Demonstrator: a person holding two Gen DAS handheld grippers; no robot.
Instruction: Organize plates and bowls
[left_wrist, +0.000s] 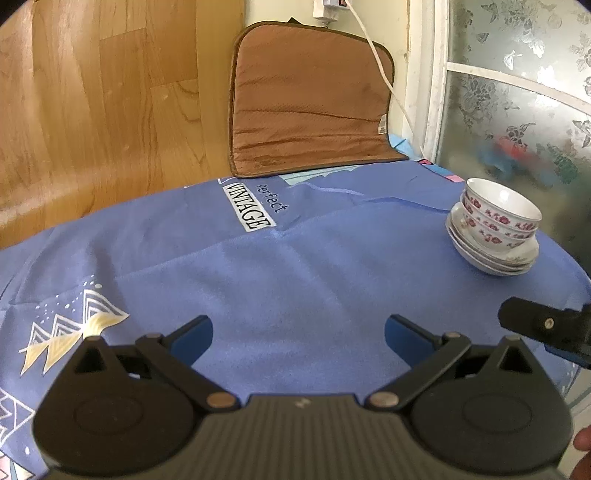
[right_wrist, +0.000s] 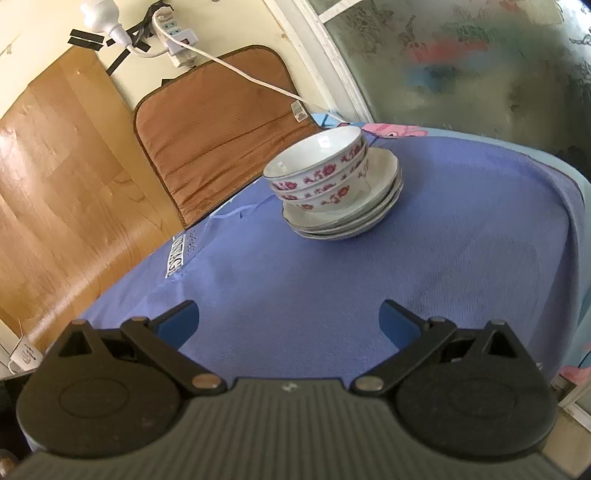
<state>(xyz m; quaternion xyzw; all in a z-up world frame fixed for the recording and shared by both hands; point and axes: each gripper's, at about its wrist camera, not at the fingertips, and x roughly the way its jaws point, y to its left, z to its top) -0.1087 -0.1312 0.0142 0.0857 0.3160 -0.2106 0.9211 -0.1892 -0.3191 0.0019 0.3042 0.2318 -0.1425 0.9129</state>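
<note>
White floral porcelain bowls (right_wrist: 317, 166) nested on stacked white plates (right_wrist: 347, 221), blue-clothed tabletop (right_wrist: 369, 280) — left gripper (left_wrist: 298, 332), right gripper (right_wrist: 289, 319), jaws wide apart, empty.

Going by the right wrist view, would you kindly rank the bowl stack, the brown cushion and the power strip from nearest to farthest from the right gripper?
1. Bowl stack, ahead of the right gripper, on the plates.
2. Brown cushion, behind, leaning on the wall.
3. Power strip, highest, on the wall.

Blue cloth (left_wrist: 295, 266) covers the table, printed "perfect VINTAGE" label (left_wrist: 251, 206). Brown cushion (left_wrist: 310, 107) leans upright against cream wall behind. White cable (right_wrist: 236, 70) crosses cushion from power strip (right_wrist: 177, 40). Wood-grain panel (left_wrist: 92, 92) left; frosted floral glass (left_wrist: 517, 92) right.
</note>
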